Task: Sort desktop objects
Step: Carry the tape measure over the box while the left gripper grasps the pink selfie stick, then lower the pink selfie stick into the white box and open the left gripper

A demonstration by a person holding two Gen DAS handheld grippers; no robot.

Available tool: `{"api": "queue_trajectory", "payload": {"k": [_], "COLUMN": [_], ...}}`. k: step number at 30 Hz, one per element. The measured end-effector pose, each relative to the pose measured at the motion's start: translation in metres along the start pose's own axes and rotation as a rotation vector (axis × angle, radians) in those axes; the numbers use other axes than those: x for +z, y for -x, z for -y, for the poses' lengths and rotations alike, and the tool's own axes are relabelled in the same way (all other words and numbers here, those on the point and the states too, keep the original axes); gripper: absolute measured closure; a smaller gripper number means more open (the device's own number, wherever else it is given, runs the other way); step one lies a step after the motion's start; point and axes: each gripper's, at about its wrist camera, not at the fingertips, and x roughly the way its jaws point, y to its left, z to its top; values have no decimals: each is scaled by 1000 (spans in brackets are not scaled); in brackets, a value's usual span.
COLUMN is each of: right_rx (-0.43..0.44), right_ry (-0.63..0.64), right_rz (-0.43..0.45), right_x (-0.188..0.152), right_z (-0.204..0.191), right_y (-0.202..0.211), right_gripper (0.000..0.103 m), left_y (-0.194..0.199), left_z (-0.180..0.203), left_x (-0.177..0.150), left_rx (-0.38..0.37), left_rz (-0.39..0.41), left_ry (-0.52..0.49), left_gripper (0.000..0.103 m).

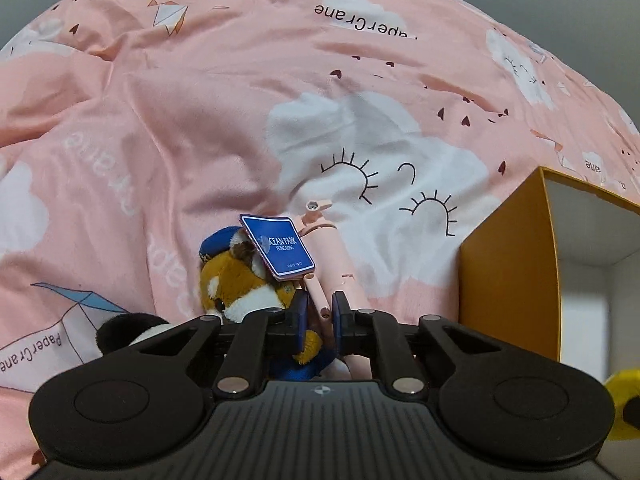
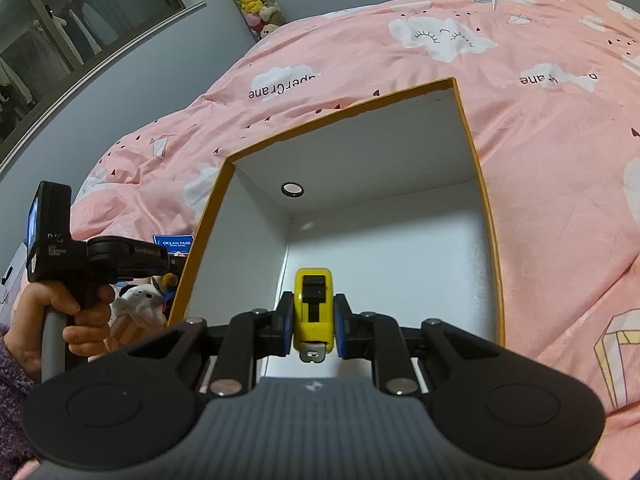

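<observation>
Nearest the right wrist camera, the right hand-held gripper (image 2: pixel 312 326) is clamped on a yellow tape measure (image 2: pixel 313 312), its blue pads pressing the two flat sides. The case stands on edge, its long axis running straight away from the camera toward 12 o'clock, black slide lock on top and metal hook tab toward the lens. It hangs over the near end of an open orange box (image 2: pixel 478 184) with a white interior, likely so it can be dropped in. A small round object (image 2: pixel 292 189) lies in the box's far corner at 11 o'clock.

Outside the box, at 9 o'clock, the left hand-held gripper (image 1: pixel 317 322) points down at a small pile on the pink bed quilt (image 1: pixel 180 120). Its pads sit close together around a pink tool (image 1: pixel 334 268), apparently gripping it, though contact is partly hidden. The tool's long axis leans toward 12 o'clock. Touching it at 10 o'clock is a brown plush toy (image 1: pixel 236 292) with a blue tag (image 1: pixel 278 246). The box wall rises at 3 o'clock.
</observation>
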Motion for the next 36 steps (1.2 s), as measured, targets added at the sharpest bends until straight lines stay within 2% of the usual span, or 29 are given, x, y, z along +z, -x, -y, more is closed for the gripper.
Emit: {"api": "queue_trajectory", "payload": {"k": [5, 10, 17, 28, 33, 36], "right_rx": [-14, -38, -42, 16, 43, 13], "right_ry": [-8, -10, 8, -39, -53, -41], "right_rz": [2, 9, 38, 119, 95, 81], "right_x": [-2, -2, -1, 4, -2, -9], "right_z": [3, 4, -4, -4, -4, -4], "right_y": [1, 3, 13, 62, 84, 92], "right_gripper": [82, 82, 82, 82, 82, 82], "left_y": [6, 24, 49, 121, 151, 162], "left_z": [9, 13, 15, 23, 33, 42], "left_x": [-3, -3, 0, -3, -12, -18], "left_rx": [24, 13, -9, -198, -287, -339], "left_rz": [40, 88, 116, 204, 242, 243], "left_ry": [-37, -64, -53, -16, -49, -78], "left_gripper": [89, 96, 96, 96, 96, 96]}}
